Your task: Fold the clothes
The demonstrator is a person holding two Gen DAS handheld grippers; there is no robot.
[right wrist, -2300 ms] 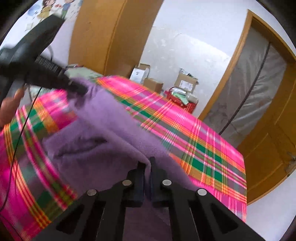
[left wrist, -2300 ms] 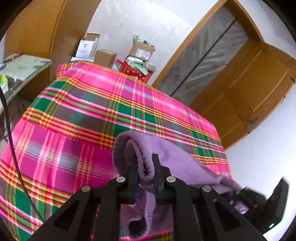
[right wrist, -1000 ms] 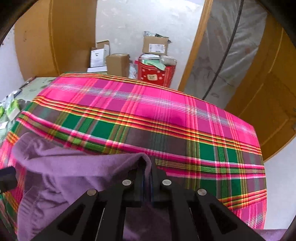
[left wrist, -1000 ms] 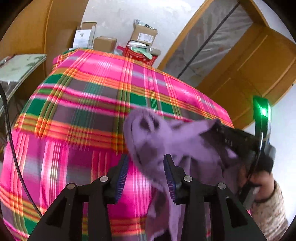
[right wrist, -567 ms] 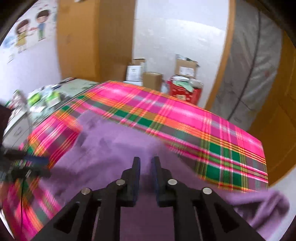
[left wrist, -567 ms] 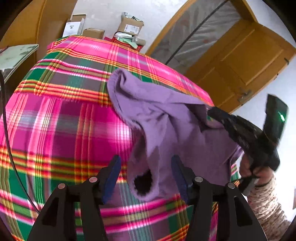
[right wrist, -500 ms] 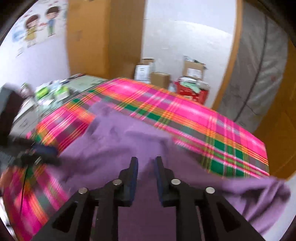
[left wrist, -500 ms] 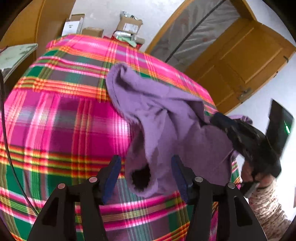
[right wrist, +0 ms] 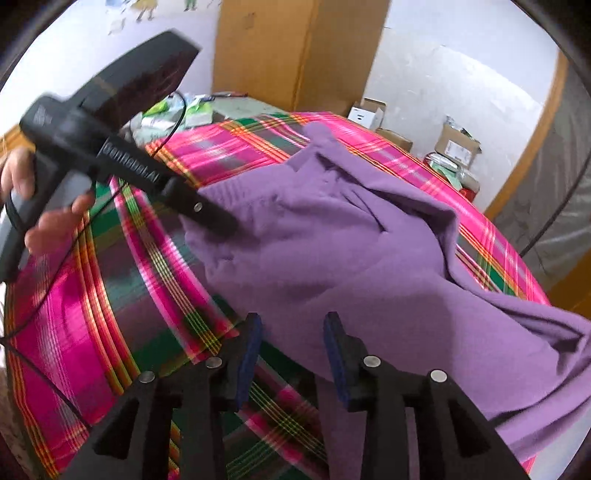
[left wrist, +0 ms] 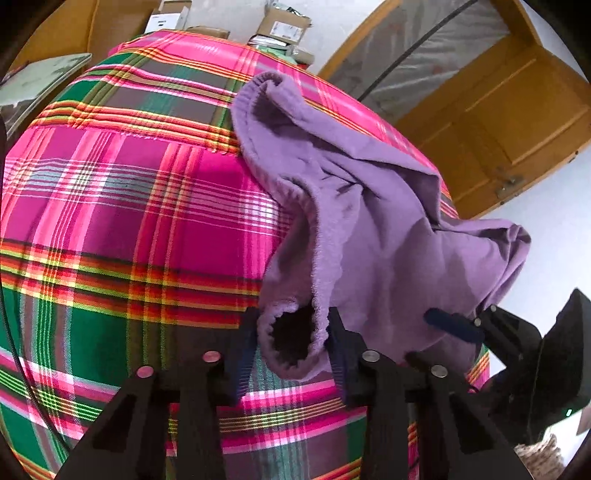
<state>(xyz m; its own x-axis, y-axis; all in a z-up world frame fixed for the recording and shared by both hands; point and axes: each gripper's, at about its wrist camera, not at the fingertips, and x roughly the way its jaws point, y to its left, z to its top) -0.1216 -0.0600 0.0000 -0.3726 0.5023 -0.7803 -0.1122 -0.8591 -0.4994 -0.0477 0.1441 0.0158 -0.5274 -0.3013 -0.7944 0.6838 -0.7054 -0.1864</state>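
Purple fleece garment (left wrist: 376,229) lies rumpled on the plaid-covered counter (left wrist: 122,229), one edge hanging past the near right side. Left gripper (left wrist: 291,345): jaws spread wide, a sleeve cuff (left wrist: 291,332) sitting loose between them, not pinched. Right gripper (right wrist: 292,341): jaws released, hovering over the garment's near edge. Cardboard boxes (right wrist: 458,146) against the far wall

The purple garment (right wrist: 332,236) runs past the right wrist view's lower right edge, hiding the plaid cloth (left wrist: 110,221) beneath. The left gripper (right wrist: 218,221) is motion-blurred; its fingertips merge with fabric. Box labels (left wrist: 282,26) are illegible.
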